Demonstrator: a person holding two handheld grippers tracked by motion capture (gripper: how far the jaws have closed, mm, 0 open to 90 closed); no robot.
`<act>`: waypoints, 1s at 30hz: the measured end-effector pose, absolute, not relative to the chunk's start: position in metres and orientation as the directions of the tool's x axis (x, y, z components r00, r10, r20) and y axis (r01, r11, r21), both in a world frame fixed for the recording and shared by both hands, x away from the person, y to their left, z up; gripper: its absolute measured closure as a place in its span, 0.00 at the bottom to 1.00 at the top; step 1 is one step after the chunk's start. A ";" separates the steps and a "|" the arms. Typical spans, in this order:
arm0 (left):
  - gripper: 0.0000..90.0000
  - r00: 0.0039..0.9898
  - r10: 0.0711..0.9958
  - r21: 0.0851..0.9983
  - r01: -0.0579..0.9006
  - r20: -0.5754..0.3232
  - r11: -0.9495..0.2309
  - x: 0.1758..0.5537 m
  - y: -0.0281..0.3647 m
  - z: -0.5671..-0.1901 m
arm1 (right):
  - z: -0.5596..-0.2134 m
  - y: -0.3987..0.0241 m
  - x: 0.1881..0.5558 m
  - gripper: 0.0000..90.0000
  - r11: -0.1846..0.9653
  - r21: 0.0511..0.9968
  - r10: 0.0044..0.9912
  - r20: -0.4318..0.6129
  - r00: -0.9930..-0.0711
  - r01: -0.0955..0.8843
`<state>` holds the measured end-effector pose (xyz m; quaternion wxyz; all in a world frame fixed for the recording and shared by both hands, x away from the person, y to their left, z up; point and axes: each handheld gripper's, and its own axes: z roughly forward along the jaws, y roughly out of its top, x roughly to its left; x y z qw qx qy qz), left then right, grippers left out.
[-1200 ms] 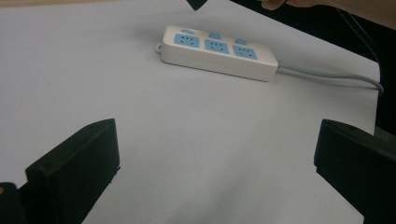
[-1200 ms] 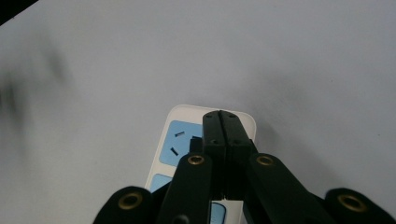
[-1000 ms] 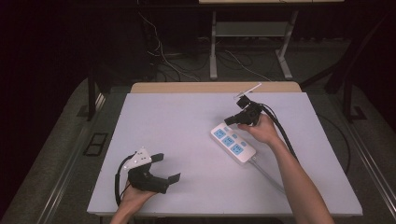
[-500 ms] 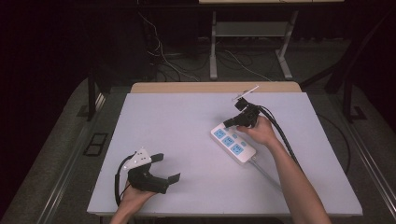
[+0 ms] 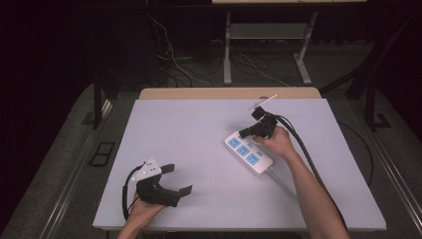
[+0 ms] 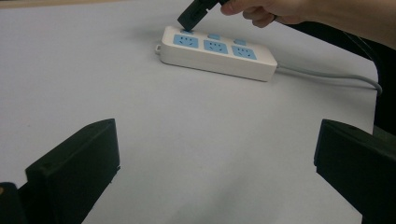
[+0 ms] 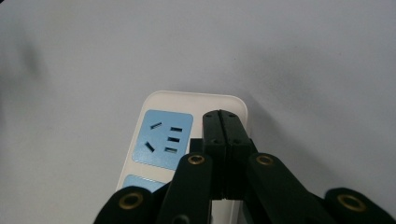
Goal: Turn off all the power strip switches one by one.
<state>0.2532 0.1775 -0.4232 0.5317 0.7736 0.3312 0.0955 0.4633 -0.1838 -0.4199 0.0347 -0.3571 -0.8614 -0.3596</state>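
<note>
We see the right gripper pinched tight, empty, tips on the strip at 2 o'clock. The left gripper gapes empty at 7.

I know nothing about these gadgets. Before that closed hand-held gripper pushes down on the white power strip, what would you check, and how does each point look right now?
1. Right hand-held gripper closed to a single tip: ok, jaws pressed together.
2. Tip over the small switch at the end of the power strip, beside the end socket: ok in the left gripper view.
3. Tip already touching the switch: cannot tell.
4. Strip lying flat on the table: ok.
5. Left hand-held gripper out of the way: ok, open, near the table's front edge.
6. Strip's grey cord free of the gripper: ok.
</note>
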 end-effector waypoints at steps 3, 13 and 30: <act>0.00 0.762 0.615 0.886 0.411 -0.205 -0.214 0.253 0.178 -0.423 | -0.420 -0.184 0.462 1.00 0.477 0.597 0.594 0.321 -0.737 0.645; 0.00 0.762 0.616 0.888 0.407 -0.202 -0.213 0.252 0.178 -0.422 | -0.423 -0.185 0.459 1.00 0.464 0.609 0.598 0.321 -0.735 0.644; 0.00 0.762 0.615 0.884 0.413 -0.204 -0.218 0.253 0.177 -0.424 | -0.423 -0.183 0.452 1.00 0.484 0.626 0.584 0.290 -0.758 0.612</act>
